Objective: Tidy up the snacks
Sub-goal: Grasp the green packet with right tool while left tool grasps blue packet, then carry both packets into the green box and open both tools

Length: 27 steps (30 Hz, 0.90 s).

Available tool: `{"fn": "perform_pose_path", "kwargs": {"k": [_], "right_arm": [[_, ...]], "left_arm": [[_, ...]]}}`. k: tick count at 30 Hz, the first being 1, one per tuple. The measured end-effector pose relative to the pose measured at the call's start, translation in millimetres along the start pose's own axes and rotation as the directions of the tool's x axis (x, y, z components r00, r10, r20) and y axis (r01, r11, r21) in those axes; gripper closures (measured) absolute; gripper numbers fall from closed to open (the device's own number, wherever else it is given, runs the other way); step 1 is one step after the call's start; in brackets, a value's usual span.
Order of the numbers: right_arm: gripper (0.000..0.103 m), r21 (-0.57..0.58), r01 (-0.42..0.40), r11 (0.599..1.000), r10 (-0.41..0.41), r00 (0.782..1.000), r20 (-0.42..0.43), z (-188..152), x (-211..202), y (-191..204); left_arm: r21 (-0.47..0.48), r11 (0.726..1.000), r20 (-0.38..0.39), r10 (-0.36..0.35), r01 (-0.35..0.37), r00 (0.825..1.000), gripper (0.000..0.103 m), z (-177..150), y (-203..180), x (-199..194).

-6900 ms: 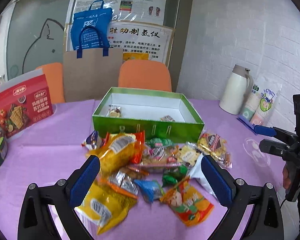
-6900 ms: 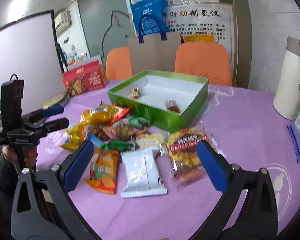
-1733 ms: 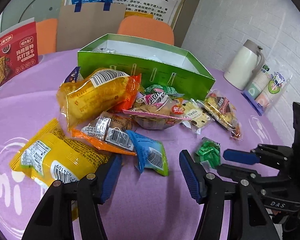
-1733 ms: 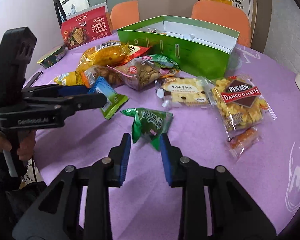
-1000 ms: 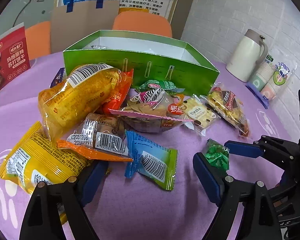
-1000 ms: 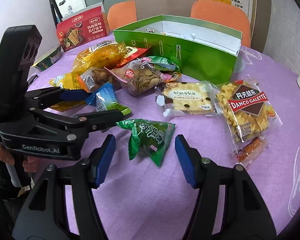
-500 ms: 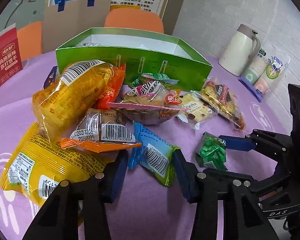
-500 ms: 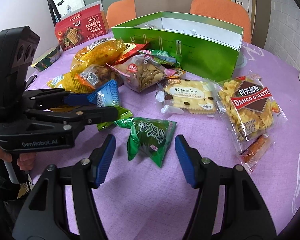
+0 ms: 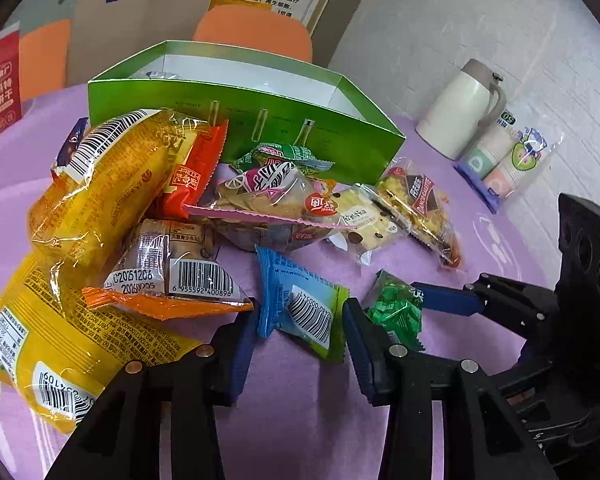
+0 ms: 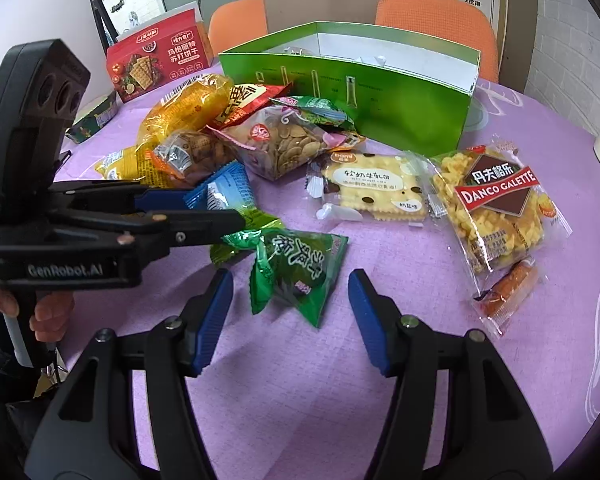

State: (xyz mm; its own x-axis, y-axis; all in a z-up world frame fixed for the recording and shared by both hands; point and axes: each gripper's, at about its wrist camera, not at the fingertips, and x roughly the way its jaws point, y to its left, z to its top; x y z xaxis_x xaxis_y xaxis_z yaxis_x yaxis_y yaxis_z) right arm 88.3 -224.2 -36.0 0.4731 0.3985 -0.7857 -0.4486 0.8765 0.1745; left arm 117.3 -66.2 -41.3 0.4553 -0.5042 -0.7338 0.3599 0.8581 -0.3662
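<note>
Two claws are now set over separate packets on the tabletop: the left claw (image 9: pixel 298 330) has been narrowed around the blue packet (image 9: pixel 300 300), not yet pinched, while the right claw (image 10: pixel 290 312) is held wide astride the green packet (image 10: pixel 296 270). The green box (image 10: pixel 400 100) lies far behind; both pickups seem imminent.

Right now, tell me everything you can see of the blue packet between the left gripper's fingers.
The blue packet is a small glossy plastic pillow pack, blue fading to a green end, with serrated seams and a white barcode panel facing up. It lies flat on the purple tablecloth, sealed and uncrushed. The left gripper straddles its green end, open, its fingers close beside the edges. In the right wrist view its green end runs up to the green packet.
</note>
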Motion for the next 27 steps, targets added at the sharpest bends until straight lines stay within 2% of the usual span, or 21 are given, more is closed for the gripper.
{"fn": "perform_pose_path", "kwargs": {"k": [3,5,6,7,8,11,13,17,20,24,27], "right_arm": [[0.042,0.004,-0.001,1.000,0.001,1.000,-0.001,-0.2,0.3,-0.5],[0.042,0.006,0.001,1.000,-0.001,1.000,0.002,-0.2,0.8,-1.3],[0.045,0.005,0.004,1.000,-0.004,1.000,0.003,0.3,1.3,-1.3],[0.055,-0.002,0.011,1.000,-0.011,1.000,0.004,0.9,1.5,-0.7],[0.066,-0.013,0.016,1.000,-0.016,1.000,0.004,1.3,1.9,0.2],[0.070,-0.013,0.008,1.000,-0.007,1.000,0.009,1.5,-1.9,0.5],[0.070,-0.012,-0.002,1.000,0.003,1.000,0.025,1.3,-9.2,0.2],[0.070,-0.017,-0.004,1.000,0.005,0.997,0.077,6.4,-31.5,-0.7],[0.070,-0.013,-0.002,1.000,0.003,0.991,0.131,15.0,-49.5,-1.8],[0.070,0.019,0.026,0.999,-0.029,0.978,0.207,34.4,-67.3,-12.2],[0.070,0.048,0.029,0.998,-0.041,0.966,0.255,52.2,-74.4,-21.2]], "left_arm": [[-0.030,0.999,0.007,-0.025,0.025,1.000,0.051,3.1,2.4,1.5],[-0.025,1.000,0.012,-0.017,0.017,1.000,0.051,5.1,1.0,3.3],[-0.006,1.000,0.013,-0.002,0.002,1.000,0.055,5.2,-1.9,4.5],[0.018,1.000,0.009,0.018,-0.018,1.000,0.066,4.2,-5.2,6.1],[0.036,0.999,-0.002,0.022,-0.022,1.000,0.071,3.2,-8.0,7.2],[0.052,0.998,0.005,0.041,-0.042,0.999,0.072,0.6,-14.1,0.5],[0.059,0.997,0.020,0.047,-0.048,0.999,0.072,-0.4,-15.2,-6.9],[0.063,0.998,0.043,0.014,-0.016,0.999,0.072,2.6,-16.9,-27.8],[0.083,0.997,0.093,0.000,-0.007,0.996,0.072,11.1,-23.3,-49.0],[0.085,0.996,0.171,-0.008,-0.007,0.985,0.072,32.4,-28.2,-74.8],[0.068,0.997,0.217,0.012,-0.027,0.976,0.072,54.4,-26.3,-85.9]]}}
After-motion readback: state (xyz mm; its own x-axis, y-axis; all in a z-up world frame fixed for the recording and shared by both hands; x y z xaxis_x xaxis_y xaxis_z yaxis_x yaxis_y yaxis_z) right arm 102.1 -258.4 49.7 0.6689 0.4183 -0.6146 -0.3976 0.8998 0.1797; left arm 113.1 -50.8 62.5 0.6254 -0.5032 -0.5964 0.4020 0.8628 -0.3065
